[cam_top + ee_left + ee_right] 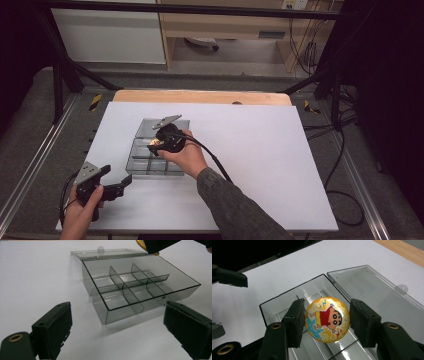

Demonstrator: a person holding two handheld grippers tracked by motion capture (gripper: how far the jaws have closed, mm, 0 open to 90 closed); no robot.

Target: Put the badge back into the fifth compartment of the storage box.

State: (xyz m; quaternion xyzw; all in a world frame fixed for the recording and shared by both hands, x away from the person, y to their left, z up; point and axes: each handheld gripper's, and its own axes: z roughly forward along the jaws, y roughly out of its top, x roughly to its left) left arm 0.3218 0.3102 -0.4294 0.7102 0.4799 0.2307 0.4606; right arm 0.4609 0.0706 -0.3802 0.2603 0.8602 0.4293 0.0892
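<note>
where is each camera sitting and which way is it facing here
High view: above the person's side, looking forward and down on the table; both forearms, left tool and right tool show.
Left gripper view: on the left tool, looking along its open jaws at the clear divided box.
Right gripper view: on the right tool, looking down at the yellow cartoon badge it grips.
All three share the box.

No words, numbers or brand marks can be read anywhere. The one sign is a printed cartoon figure in a red shirt, with small lightning bolts around it, on the round yellow glitter badge (pixel 327 319) above the clear compartment box (pixel 287 305).
</note>
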